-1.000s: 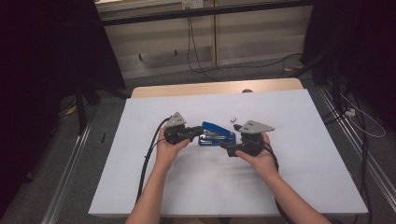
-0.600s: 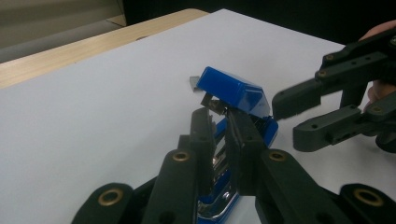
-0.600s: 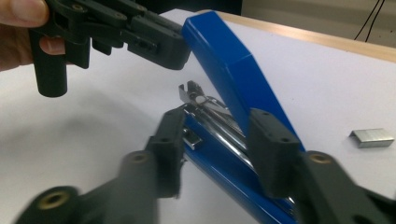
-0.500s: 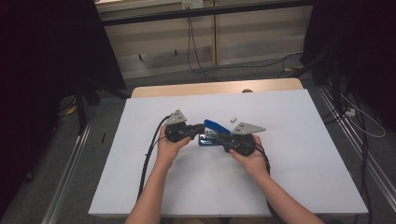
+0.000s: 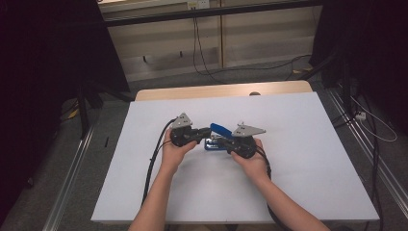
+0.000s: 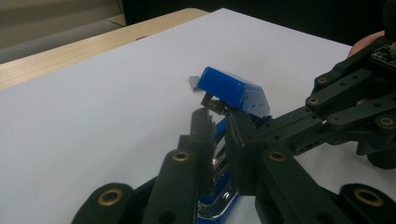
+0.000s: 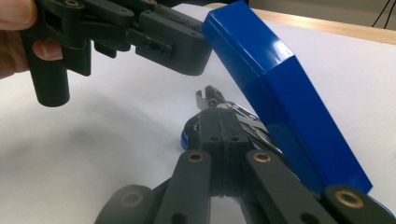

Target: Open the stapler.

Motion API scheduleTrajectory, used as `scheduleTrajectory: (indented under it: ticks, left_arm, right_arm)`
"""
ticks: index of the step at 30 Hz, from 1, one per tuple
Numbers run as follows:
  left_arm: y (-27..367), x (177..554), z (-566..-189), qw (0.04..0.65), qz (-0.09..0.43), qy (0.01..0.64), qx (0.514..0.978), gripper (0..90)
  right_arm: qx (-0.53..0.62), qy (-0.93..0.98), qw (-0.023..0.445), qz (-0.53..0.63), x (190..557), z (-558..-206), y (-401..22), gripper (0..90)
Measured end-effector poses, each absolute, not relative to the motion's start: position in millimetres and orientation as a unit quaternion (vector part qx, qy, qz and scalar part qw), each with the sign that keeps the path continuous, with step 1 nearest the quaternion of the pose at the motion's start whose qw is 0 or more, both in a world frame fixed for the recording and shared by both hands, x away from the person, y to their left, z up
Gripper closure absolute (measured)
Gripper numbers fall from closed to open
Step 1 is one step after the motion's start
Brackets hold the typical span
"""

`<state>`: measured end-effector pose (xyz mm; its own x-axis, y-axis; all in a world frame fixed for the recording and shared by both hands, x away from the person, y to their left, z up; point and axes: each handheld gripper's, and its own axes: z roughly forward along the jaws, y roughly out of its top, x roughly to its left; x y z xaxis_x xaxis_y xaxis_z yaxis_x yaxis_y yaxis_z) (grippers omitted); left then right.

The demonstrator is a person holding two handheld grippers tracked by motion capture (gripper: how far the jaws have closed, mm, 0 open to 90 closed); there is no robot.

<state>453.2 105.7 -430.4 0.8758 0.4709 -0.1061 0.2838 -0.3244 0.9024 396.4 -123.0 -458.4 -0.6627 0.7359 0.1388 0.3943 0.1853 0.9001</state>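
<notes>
High view looks down from afar; both gripper views closely share the stapler (image 5: 217, 136).

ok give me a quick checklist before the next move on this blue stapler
1. Stapler top cover swung up, magazine exposed: ok, the blue cover stands raised.
2. Left gripper clamped on the stapler's metal part: ok, its jaws press on it from both sides.
3. Right gripper jaws closed: ok, they have just been closing and now meet; what they pinch: cannot tell.
4. Stapler base resting on the white table: ok.
5. Small grey piece lying behind the stapler, out of the way: ok.
6. Staples loaded in the magazine: cannot tell.
</notes>
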Motion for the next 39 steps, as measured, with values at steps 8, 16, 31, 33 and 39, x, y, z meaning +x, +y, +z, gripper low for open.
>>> scheduleTrajectory:
  ticks: [8,16,31,33,39]
  left_arm:
    - [105.6,453.4,-430.5,0.534,0.086,0.235,0.808,81.6]
    - [105.6,453.3,-430.5,0.534,0.086,0.236,0.807,81.6]
    - [103.0,452.4,-426.4,0.532,0.089,0.232,0.809,81.6]
    - [102.1,452.1,-425.1,0.532,0.09,0.231,0.809,81.7]
    - [102.3,452.3,-425.4,0.534,0.09,0.23,0.809,81.9]
  right_arm:
    - [0.376,0.765,0.164,0.496,402.7,-464.4,-120.4,90.0]
    - [0.37,0.783,0.166,0.471,407.7,-464.9,-114.7,90.0]
    - [0.363,0.798,0.169,0.45,412.8,-465.4,-111.2,90.0]
    - [0.362,0.797,0.171,0.452,412.6,-465.3,-110.3,90.0]
    - [0.374,0.769,0.178,0.487,412.8,-457.9,-110.8,90.0]
